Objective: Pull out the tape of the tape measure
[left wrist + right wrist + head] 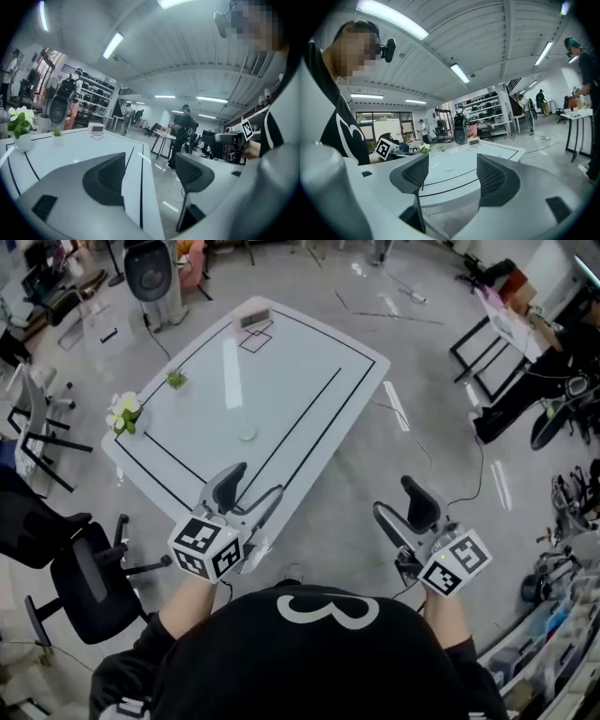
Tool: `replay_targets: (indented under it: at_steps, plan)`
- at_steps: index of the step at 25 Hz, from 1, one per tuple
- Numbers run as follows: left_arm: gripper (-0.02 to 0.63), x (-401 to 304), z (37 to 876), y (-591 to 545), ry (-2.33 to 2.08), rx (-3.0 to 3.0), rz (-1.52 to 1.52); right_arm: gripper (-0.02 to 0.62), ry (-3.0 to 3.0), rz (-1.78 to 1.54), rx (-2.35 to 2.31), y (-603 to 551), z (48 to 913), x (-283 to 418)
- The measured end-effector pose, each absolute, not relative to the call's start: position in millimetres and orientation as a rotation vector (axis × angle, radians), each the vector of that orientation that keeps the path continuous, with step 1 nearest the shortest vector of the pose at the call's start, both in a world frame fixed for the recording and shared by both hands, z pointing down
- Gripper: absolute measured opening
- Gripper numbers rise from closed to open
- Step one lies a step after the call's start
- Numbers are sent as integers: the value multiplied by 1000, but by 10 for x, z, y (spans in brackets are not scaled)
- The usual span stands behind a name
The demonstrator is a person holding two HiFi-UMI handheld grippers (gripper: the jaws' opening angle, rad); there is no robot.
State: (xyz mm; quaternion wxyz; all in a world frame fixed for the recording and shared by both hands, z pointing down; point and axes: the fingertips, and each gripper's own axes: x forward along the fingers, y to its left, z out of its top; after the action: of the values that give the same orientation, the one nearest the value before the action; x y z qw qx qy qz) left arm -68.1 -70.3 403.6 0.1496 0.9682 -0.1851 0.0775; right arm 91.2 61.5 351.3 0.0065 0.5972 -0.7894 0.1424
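The tape measure (247,433), a small pale round case, lies near the middle of the white table (309,381); it is a faint spot (450,168) in the right gripper view. My left gripper (253,486) hovers open over the table's near edge, short of the case, with nothing between its jaws (152,171). Off the table's near right corner, my right gripper (396,498) is held above the floor, also open and empty (452,176). It points towards the table.
White flowers (123,414) and a small green plant (175,380) stand along the table's left edge, and a small display device (254,321) sits at its far end. A black office chair (84,577) is at the left. A fan (150,273) and black-framed tables (497,343) stand further off.
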Motion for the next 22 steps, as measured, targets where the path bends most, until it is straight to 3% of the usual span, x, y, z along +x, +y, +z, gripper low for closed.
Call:
replay_targets:
  at_steps: [22]
  plan:
    - [318,-852,4599,-1539,-932,2582,475,313,-2791,529,1417,-621,3610,1062]
